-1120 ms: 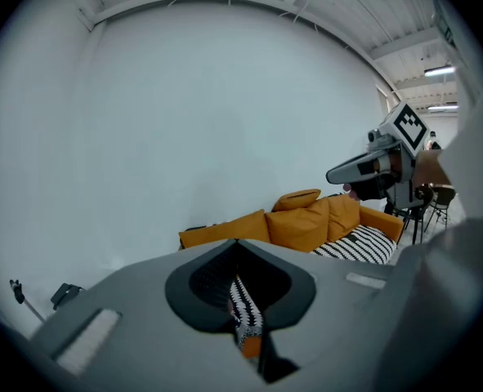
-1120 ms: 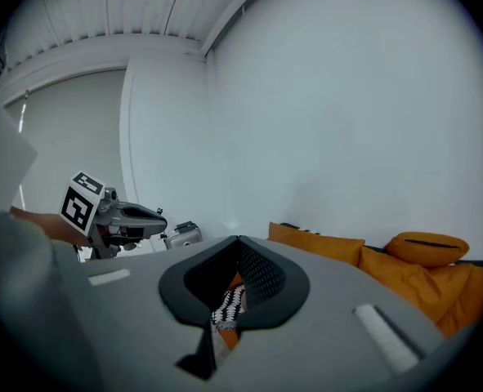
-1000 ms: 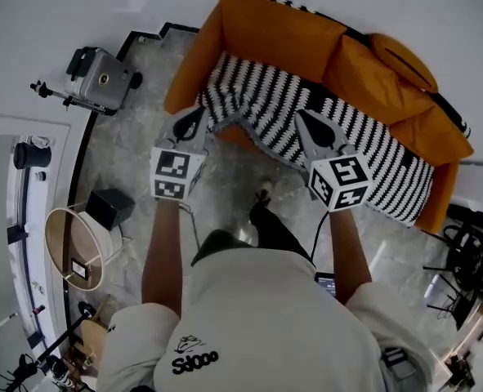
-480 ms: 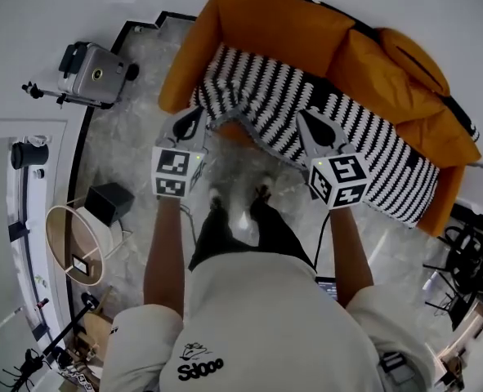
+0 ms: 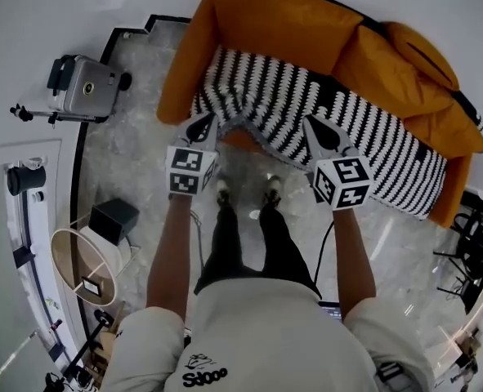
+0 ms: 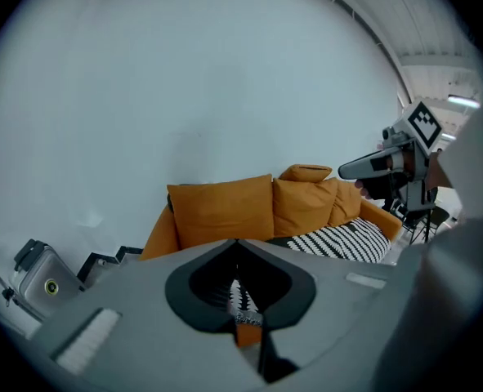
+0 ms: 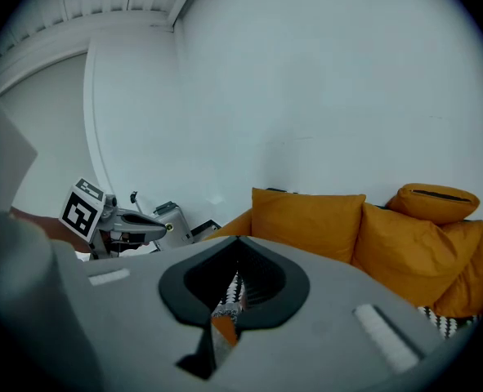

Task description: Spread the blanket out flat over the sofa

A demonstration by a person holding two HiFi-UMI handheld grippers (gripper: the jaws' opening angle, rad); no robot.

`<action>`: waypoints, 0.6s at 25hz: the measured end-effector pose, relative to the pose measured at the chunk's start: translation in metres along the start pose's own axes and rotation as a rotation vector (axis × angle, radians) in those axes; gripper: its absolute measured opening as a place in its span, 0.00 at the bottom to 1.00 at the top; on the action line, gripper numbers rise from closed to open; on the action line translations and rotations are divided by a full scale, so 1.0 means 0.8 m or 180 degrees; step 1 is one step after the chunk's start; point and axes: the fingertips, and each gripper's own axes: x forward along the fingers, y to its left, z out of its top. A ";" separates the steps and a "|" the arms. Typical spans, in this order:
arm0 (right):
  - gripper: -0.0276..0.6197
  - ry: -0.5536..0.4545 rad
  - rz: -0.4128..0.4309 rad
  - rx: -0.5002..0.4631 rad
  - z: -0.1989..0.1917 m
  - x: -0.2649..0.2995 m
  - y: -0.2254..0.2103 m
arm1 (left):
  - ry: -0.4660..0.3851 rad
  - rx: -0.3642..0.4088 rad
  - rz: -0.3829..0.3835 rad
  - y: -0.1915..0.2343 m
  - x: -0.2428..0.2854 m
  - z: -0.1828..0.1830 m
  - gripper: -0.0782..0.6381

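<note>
A black-and-white striped blanket (image 5: 306,109) lies along the seat of the orange sofa (image 5: 274,23), and its front edge hangs over the seat front. My left gripper (image 5: 202,124) is shut on that edge near the sofa's left end. My right gripper (image 5: 315,127) is shut on the same edge further right. A short stretch of blanket sags between them. In the left gripper view a strip of striped fabric (image 6: 240,299) shows pinched between the jaws; the right gripper view shows the same fabric (image 7: 228,294). Orange back cushions (image 7: 306,223) stand behind.
A silver hard case (image 5: 82,85) stands on the marble floor left of the sofa. A black box (image 5: 113,219) and a round beige shade (image 5: 82,260) sit lower left. Dark stands (image 5: 474,256) crowd the right edge. The person's shoes (image 5: 223,191) are just before the sofa.
The person has stepped closer, both legs now stretched towards the sofa. Both grippers stay shut on the blanket edge, and the left one has shifted a little right.
</note>
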 end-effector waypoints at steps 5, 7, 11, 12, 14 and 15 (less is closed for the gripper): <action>0.05 0.0083 -0.0137 0.0040 -0.035 0.042 0.001 | 0.0152 0.0010 -0.0171 0.025 0.040 -0.050 0.12; 0.05 0.0132 -0.0180 0.0084 -0.056 0.056 -0.004 | 0.0229 -0.0022 -0.0197 0.033 0.053 -0.077 0.12; 0.05 0.0228 -0.0318 0.0263 -0.104 0.081 -0.029 | 0.0347 -0.0121 -0.0176 0.047 0.084 -0.126 0.12; 0.05 0.0247 -0.0355 0.0323 -0.116 0.087 -0.036 | 0.0371 -0.0144 -0.0166 0.049 0.092 -0.138 0.12; 0.05 0.0285 -0.0417 0.0439 -0.143 0.099 -0.049 | 0.0432 -0.0144 -0.0157 0.053 0.110 -0.162 0.12; 0.05 0.0305 -0.0434 0.0490 -0.155 0.106 -0.055 | 0.0459 -0.0120 -0.0163 0.054 0.121 -0.174 0.12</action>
